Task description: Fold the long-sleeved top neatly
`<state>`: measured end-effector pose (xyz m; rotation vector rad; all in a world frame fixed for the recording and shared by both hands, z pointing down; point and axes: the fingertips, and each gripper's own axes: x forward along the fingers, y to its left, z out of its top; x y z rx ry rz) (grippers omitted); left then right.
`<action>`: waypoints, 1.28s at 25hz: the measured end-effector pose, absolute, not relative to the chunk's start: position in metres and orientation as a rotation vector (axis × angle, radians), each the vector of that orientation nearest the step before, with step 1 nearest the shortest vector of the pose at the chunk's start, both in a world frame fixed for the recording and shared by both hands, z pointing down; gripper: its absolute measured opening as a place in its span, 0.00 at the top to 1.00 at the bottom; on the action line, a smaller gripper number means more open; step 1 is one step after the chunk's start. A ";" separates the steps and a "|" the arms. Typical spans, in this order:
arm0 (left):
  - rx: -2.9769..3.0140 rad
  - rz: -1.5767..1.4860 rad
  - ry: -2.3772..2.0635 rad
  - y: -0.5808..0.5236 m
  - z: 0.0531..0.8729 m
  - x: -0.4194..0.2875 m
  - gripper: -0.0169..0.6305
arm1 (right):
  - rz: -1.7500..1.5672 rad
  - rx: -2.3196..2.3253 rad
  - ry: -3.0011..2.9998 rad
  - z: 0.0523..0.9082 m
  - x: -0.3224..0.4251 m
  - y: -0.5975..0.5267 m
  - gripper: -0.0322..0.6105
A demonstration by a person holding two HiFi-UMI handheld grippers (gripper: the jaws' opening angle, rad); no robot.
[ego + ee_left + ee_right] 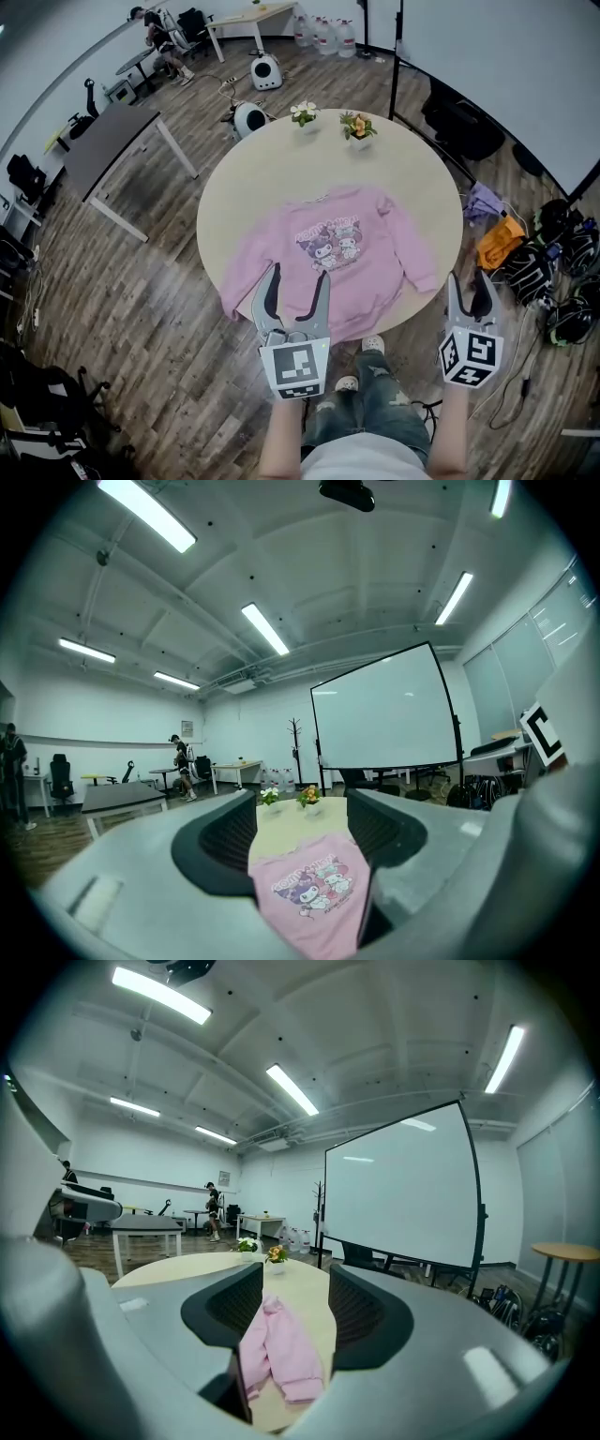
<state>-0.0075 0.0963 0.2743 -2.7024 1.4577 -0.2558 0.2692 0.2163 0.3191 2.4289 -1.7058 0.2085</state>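
A pink long-sleeved top (347,253) with a cartoon print lies flat, front up, on the round beige table (262,187), sleeves angled down at both sides. My left gripper (300,272) hovers over the hem near the table's front edge, jaws open and nothing between them; in the left gripper view the printed top (314,892) shows beyond the open left gripper (302,836). My right gripper (468,277) is open, off the table's front right edge. In the right gripper view, the right sleeve (277,1349) lies ahead of the open right gripper (295,1312).
Two small flower pots (304,114) (358,127) stand at the table's far edge. Bags and an orange cloth (502,242) lie on the floor to the right. A grey table (108,145) stands at the left, and a projection screen (384,714) stands behind.
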 end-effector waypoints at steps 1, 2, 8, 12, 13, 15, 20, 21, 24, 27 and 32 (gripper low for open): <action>-2.706 -0.263 1.460 0.093 0.277 -0.004 0.53 | 0.216 2.420 -1.706 0.322 0.272 0.212 0.57; -2.709 -0.271 1.463 0.089 0.281 -0.001 0.53 | 0.224 2.410 -1.707 0.325 0.275 0.208 0.57; -2.729 -0.353 1.474 0.065 0.304 0.023 0.53 | 0.278 2.365 -1.709 0.346 0.296 0.182 0.57; -2.742 -0.400 1.476 0.050 0.317 0.042 0.53 | 0.325 2.335 -1.710 0.361 0.314 0.166 0.57; -2.745 -0.410 1.475 0.046 0.320 0.046 0.53 | 0.335 2.329 -1.708 0.365 0.318 0.163 0.57; -2.752 -0.431 1.475 0.040 0.327 0.054 0.53 | 0.353 2.318 -1.703 0.373 0.326 0.156 0.57; -2.773 -0.492 1.469 0.029 0.347 0.072 0.53 | 0.420 2.290 -1.686 0.397 0.341 0.146 0.57; -2.776 -0.506 1.465 0.028 0.351 0.075 0.53 | 0.435 2.285 -1.681 0.403 0.342 0.145 0.57; -2.787 -0.552 1.456 0.025 0.365 0.082 0.53 | 0.485 2.269 -1.671 0.419 0.346 0.145 0.58; -2.802 -0.581 1.452 0.022 0.376 0.088 0.53 | 0.529 2.238 -1.663 0.437 0.347 0.146 0.58; -2.810 -0.647 1.439 0.024 0.395 0.094 0.53 | 0.603 2.169 -1.656 0.469 0.343 0.152 0.60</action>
